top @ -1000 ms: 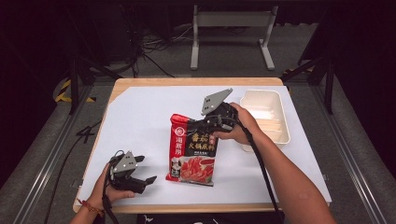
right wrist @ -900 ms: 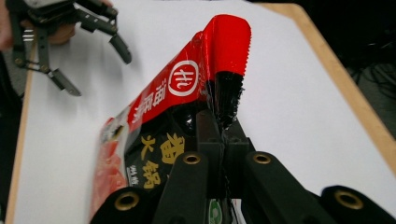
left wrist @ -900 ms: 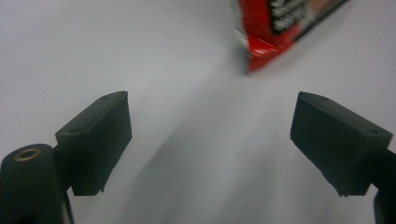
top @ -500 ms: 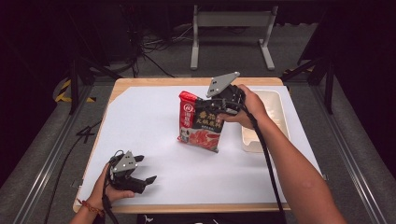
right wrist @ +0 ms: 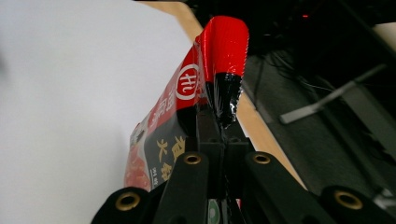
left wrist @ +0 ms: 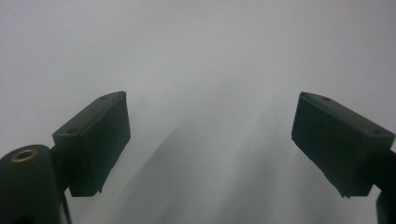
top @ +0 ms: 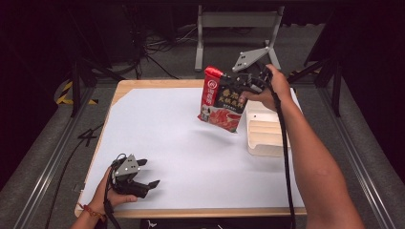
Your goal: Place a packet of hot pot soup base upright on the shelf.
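A red and black food packet (top: 220, 99) with white and gold lettering hangs in the air above the table's far right part. My right gripper (top: 244, 86) is shut on its upper edge. In the right gripper view the packet (right wrist: 205, 93) is pinched between the closed jaws and rises away from them. My left gripper (top: 145, 186) rests low on the white table (top: 181, 143) near the front left corner, held by a hand. Its jaws stand wide apart in the left gripper view, with only white tabletop between them (left wrist: 210, 140).
A shallow cream tray (top: 267, 133) with ribbed compartments sits at the table's right edge, just under the raised forearm. A metal stand (top: 236, 28) and cables lie on the floor beyond the far edge. Dark floor surrounds the table.
The right gripper has lifted the packet off the table and carried it up and toward the far right. The left gripper has stayed in place.
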Available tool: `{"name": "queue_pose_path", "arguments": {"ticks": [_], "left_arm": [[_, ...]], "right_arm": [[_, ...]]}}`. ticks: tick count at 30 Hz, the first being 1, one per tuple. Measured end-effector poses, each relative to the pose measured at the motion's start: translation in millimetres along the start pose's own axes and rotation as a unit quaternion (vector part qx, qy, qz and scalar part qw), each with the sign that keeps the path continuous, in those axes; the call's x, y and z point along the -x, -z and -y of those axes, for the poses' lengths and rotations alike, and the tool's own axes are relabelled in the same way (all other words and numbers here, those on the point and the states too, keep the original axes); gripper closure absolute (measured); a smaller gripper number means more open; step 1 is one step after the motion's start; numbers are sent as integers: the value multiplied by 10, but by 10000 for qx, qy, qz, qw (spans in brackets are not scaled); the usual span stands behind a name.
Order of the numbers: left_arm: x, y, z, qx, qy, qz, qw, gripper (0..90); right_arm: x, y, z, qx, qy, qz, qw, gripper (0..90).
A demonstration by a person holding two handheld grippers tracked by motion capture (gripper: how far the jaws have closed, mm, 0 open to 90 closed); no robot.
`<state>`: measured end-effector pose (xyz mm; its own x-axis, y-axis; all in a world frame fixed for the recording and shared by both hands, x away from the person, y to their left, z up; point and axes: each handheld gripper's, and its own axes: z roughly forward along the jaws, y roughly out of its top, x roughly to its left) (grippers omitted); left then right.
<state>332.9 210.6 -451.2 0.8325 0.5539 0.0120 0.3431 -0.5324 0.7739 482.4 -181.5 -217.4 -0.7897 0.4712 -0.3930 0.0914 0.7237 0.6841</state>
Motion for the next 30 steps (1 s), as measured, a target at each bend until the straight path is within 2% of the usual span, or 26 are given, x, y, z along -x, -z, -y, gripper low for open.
{"name": "queue_pose_path", "arguments": {"ticks": [1,5,8,9,14,16,17,23,30], "left_arm": [[-1,-1,1,-2,12,8,10000,127],[-5,-3,3,1,17,20,10000,126],[-3,-7,4,-6,28,31,10000,127],[-2,-7,4,-2,30,37,10000,126],[-2,-17,1,-27,43,42,10000,127],[-2,-21,-1,-36,42,56,10000,127],[-3,-23,-2,-46,35,53,10000,127],[-6,-33,-4,-54,42,58,10000,127],[-4,-26,-4,-54,5,53,10000,127]], "right_arm": [[45,33,3,3,-45,11,10000,896],[225,151,59,0,-177,292,9994,896],[322,194,120,-83,-268,405,9988,896],[350,209,143,-126,-275,516,9982,897],[520,293,290,-184,-444,639,9968,897],[572,318,342,-231,-505,763,9955,897],[597,336,367,-219,-545,724,9956,897],[701,503,420,-70,-670,867,9940,897],[794,527,543,-302,-734,1045,9914,896]]}}
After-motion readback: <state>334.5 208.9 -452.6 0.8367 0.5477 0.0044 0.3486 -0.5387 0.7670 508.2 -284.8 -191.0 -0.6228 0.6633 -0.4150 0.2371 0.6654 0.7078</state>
